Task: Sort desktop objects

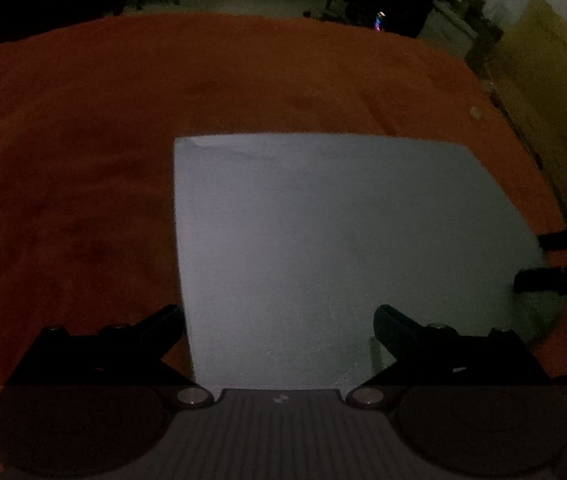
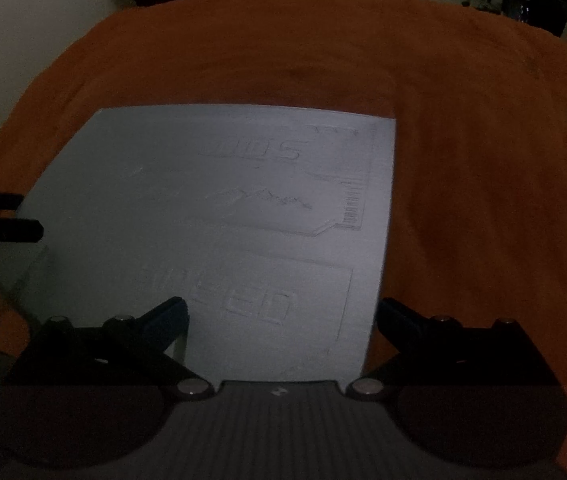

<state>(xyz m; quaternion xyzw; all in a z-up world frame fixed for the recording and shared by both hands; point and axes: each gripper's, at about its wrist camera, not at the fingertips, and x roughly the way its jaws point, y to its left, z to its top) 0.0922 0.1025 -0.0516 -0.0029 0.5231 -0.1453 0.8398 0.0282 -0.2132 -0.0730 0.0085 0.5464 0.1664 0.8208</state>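
The left gripper (image 1: 279,330) straddles the near-left edge of the white printed sheet (image 1: 323,240), jaws wide. At its three o'clock, the right gripper (image 2: 281,322) spreads equally wide, probably squaring the sheet on the orange tablecloth (image 2: 483,200).

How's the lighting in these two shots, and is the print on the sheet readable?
Left wrist view: dim and grainy, the white sheet looks blank, fisheye bends the orange cloth. Right wrist view: equally dark, faint mirrored print and a barcode show, letters not legible.
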